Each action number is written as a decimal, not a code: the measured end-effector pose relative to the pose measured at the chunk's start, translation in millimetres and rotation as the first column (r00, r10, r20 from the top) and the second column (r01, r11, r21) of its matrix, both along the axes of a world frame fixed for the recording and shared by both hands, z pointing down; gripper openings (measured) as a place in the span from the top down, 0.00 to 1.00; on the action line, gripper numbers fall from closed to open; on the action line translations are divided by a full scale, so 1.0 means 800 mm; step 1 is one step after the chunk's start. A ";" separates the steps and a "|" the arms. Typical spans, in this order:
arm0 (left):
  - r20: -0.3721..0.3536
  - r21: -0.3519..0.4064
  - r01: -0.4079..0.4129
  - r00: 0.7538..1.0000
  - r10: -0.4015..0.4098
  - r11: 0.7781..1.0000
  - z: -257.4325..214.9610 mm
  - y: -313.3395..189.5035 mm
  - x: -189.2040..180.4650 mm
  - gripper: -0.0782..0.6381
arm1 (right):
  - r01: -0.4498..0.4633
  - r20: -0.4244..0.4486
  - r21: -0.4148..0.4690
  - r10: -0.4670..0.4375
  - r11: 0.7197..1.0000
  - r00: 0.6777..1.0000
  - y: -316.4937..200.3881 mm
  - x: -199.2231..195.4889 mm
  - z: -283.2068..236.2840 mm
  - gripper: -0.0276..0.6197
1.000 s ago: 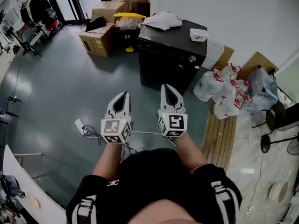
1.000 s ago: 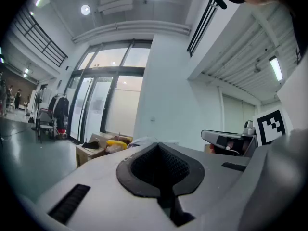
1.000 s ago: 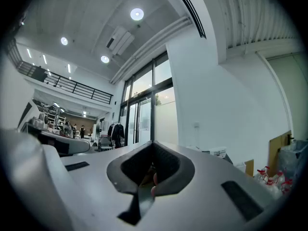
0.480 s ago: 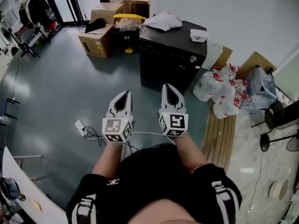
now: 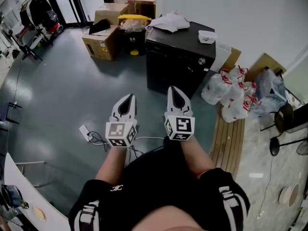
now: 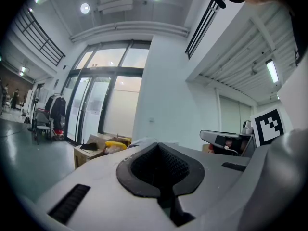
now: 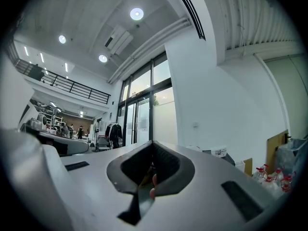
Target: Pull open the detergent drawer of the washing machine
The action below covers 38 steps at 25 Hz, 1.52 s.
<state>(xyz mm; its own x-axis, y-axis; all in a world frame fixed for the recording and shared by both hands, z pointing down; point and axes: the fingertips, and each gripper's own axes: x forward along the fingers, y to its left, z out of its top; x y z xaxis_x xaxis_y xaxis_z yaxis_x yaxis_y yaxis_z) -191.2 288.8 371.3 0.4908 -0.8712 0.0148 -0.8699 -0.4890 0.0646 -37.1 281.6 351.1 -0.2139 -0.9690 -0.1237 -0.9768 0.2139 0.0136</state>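
Black washing machine [image 5: 175,66] stands against the white wall, ahead of both grippers and well apart from them, with bare grey-green floor [image 5: 62,90] between. Crumpled white cloth [image 5: 167,21] and a small white box [image 5: 207,36] lie on its top, and a round knob [image 5: 202,60] sits near the upper right corner of its front. Cardboard boxes [image 5: 102,41] and a yellow thing [image 5: 133,18] crowd its left side, bags of plastic bottles [image 5: 230,97] its right, with wooden planks [image 5: 228,138] on the floor below the bags. A power strip [image 5: 85,132] and a white cable [image 5: 144,138] lie on the floor just beside the left gripper [image 5: 126,97]. The left gripper is held about level, its jaws pressed together on nothing. The right gripper [image 5: 174,89] is beside it, slightly closer to the machine, its tips also meeting, nothing gripped; a small pinkish spot shows in the slit in the right gripper view, and I cannot tell what it is. The detergent drawer cannot be made out on the dark front from the head view, and neither gripper view shows the front at all. The person's arms and black top fill the bottom edge of the head view.
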 end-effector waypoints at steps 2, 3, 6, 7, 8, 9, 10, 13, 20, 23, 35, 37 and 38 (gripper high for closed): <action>0.001 0.005 0.005 1.000 -0.005 1.000 -0.002 -0.006 -0.004 0.89 | 0.000 -0.001 0.005 0.000 1.000 1.000 -0.007 -0.001 -0.002 0.95; 0.000 0.008 0.008 1.000 -0.008 1.000 -0.003 -0.009 -0.005 0.89 | 0.000 -0.002 0.008 0.000 1.000 1.000 -0.012 -0.001 -0.004 0.95; 0.003 0.016 0.016 1.000 -0.016 1.000 -0.002 -0.022 -0.005 0.89 | 0.005 0.002 0.020 -0.005 1.000 1.000 -0.027 0.001 -0.006 0.95; 0.007 0.018 0.017 1.000 -0.018 1.000 -0.001 -0.027 -0.003 0.89 | 0.007 0.004 0.024 -0.007 1.000 1.000 -0.033 0.004 -0.006 0.95; 0.010 0.020 0.019 1.000 -0.019 1.000 0.000 -0.033 -0.001 0.89 | 0.009 0.006 0.028 -0.009 1.000 1.000 -0.040 0.006 -0.006 0.95; 0.012 0.021 0.021 1.000 -0.021 1.000 0.001 -0.040 0.000 0.89 | 0.010 0.007 0.030 -0.010 0.999 1.000 -0.048 0.008 -0.005 0.95; 0.014 0.022 0.024 1.000 -0.024 0.999 0.002 -0.048 0.002 0.89 | 0.012 0.009 0.032 -0.012 0.999 1.000 -0.057 0.010 -0.005 0.95; 0.020 0.027 0.035 0.999 -0.036 0.999 0.004 -0.082 0.009 0.89 | 0.021 0.011 0.038 -0.021 0.999 1.000 -0.092 0.018 -0.002 0.95; 0.030 0.012 0.074 0.997 -0.074 0.997 0.017 -0.196 0.053 0.89 | 0.049 0.020 0.026 -0.049 0.998 0.999 -0.219 0.064 0.012 0.95; 0.026 0.005 0.094 0.995 -0.094 0.996 0.017 -0.253 0.072 0.89 | 0.066 0.020 0.024 -0.067 0.998 0.998 -0.279 0.082 0.010 0.95; 0.035 -0.027 0.158 0.987 -0.157 0.987 0.012 -0.476 0.167 0.89 | 0.136 0.012 -0.017 -0.136 0.990 0.991 -0.505 0.171 0.012 0.95; 0.038 -0.031 0.166 0.986 -0.165 0.986 0.012 -0.506 0.181 0.89 | 0.149 0.013 -0.020 -0.149 0.989 0.989 -0.537 0.183 0.012 0.95; 0.040 -0.033 0.171 0.985 -0.170 0.985 0.013 -0.521 0.187 0.89 | 0.156 0.013 -0.022 -0.155 0.988 0.988 -0.552 0.187 0.012 0.95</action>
<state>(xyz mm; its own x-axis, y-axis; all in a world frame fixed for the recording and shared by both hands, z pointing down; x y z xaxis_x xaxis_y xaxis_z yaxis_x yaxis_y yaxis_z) -41.8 -127.7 381.3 0.3339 -0.9405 0.0628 -0.9423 -0.3315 0.0460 112.9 -159.7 360.6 -0.3609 -0.9266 -0.1052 -0.9316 0.3634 -0.0042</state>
